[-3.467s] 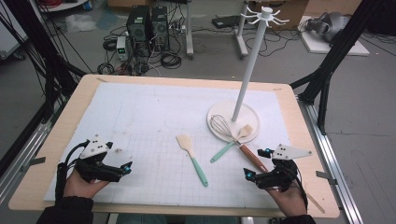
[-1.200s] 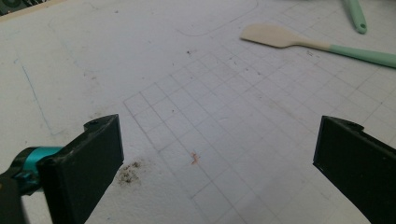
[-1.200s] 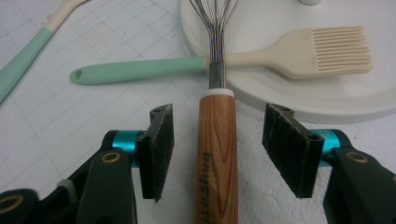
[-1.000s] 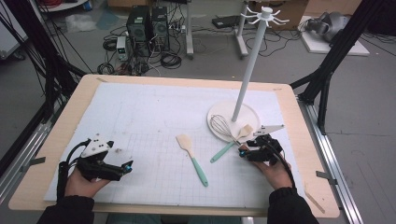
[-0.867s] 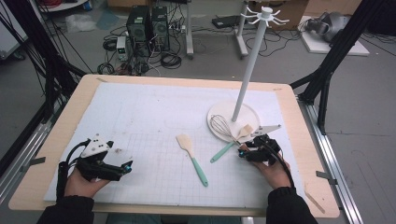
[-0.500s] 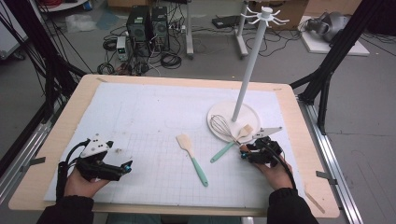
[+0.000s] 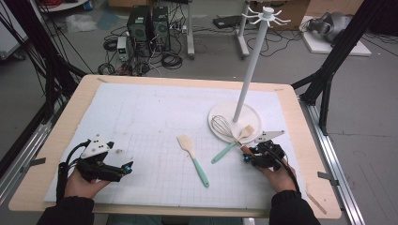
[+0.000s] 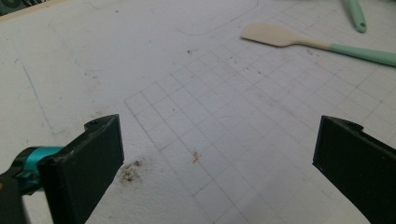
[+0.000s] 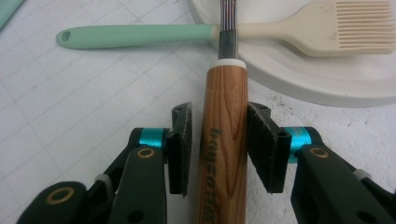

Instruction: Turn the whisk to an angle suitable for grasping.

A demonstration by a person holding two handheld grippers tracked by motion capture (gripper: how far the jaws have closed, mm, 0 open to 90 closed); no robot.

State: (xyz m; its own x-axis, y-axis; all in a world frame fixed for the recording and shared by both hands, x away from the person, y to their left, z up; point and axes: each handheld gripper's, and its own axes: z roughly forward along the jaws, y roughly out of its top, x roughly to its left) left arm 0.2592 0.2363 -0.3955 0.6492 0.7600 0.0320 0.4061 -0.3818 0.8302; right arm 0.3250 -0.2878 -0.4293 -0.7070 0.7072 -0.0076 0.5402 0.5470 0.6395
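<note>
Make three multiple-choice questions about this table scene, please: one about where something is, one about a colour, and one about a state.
1. Where does the head of the pastry brush lie?
A. On the white round base of the stand
B. Between the left gripper's jaws
C. On the floor

2. What colour is the handle of the spatula?
A. Red
B. Mint green
C. Black

3. How do the jaws of the right gripper stand to the whisk's wooden handle?
A. Far away from it
B. One on each side of it, with a thin gap at the left pad
C. Both under it

Key: 1 A, the bristles rest on the base's rim. 2 B, the high view shows a green handle. 3 B, the right gripper view shows the handle between the jaws, which have just been closing.
</note>
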